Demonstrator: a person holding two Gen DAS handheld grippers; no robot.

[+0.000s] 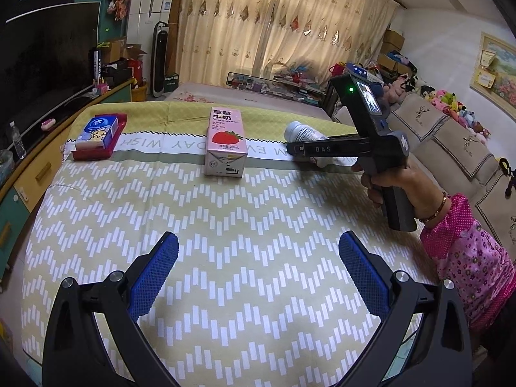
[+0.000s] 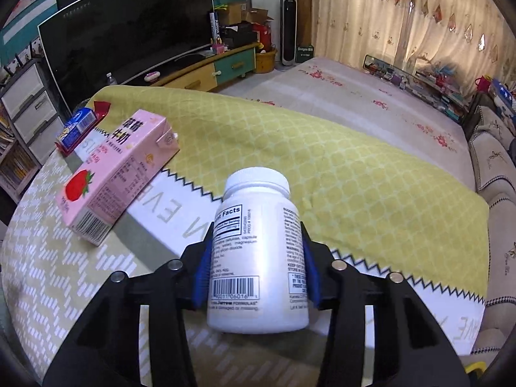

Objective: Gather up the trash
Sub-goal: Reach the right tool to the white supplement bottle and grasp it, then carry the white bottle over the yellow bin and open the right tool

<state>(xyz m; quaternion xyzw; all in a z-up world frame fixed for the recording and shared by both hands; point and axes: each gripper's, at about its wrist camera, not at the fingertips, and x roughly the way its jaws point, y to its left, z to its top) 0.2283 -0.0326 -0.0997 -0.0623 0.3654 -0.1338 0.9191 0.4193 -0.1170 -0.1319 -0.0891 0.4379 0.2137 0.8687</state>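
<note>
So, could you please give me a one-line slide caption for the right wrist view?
Right gripper shut on a white pill bottle, pink strawberry milk carton alongside.

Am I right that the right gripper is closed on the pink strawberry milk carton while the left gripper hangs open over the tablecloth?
Not quite: the right gripper is closed on the white supplement bottle, as the right wrist view shows. The pink strawberry milk carton stands untouched beside it. The left gripper does hang open over the tablecloth.

One milk carton (image 1: 225,143), one pill bottle (image 2: 258,251) (white), one tissue box (image 1: 100,130).
</note>
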